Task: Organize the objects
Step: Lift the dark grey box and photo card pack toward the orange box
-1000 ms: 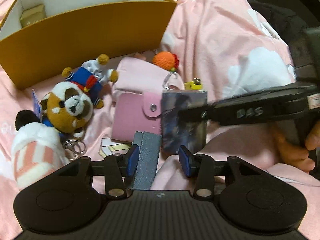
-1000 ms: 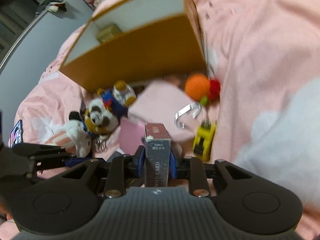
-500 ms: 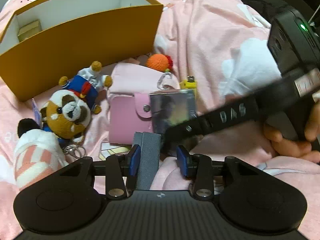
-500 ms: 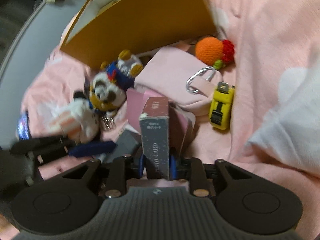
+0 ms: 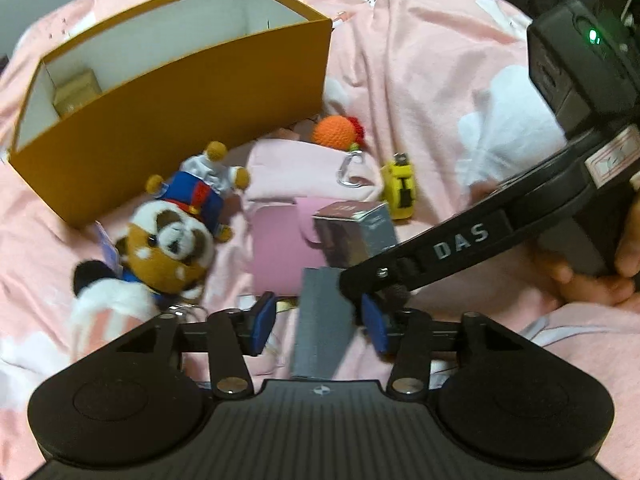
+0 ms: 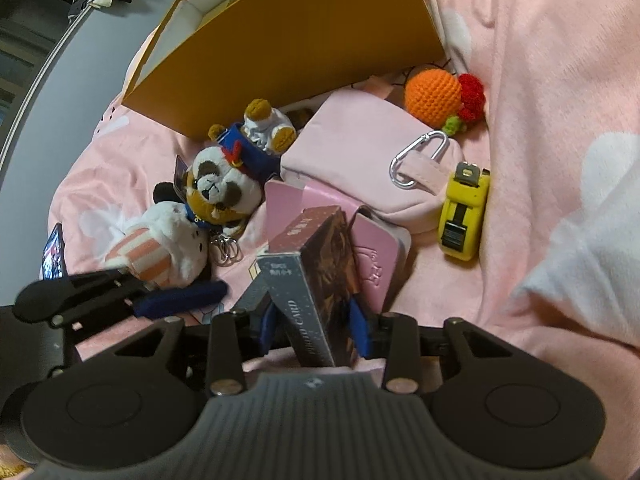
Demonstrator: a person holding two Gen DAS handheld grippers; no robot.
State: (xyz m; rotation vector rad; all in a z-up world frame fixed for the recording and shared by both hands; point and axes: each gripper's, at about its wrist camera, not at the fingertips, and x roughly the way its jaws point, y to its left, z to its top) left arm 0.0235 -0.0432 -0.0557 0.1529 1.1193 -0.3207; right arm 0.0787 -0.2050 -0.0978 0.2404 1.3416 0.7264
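Card boxes (image 6: 316, 280), two, plush toys (image 6: 218, 196), two

Dim, warm indoor light falls softly over the pink bedspread (image 5: 420, 80), leaving muted shadows beneath the orange box (image 5: 180, 120). Motion blur smears the plush raccoon (image 5: 168, 240) in the left wrist view; the right wrist view is sharper. Fisheye distortion bends both frames' edges, and a green indicator light (image 5: 593, 35) glows brightly.

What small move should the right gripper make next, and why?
Probably lift the photo card box toward the open orange storage box. The right gripper has the card box between its fingers, above the pink wallet; the storage box is almost empty.
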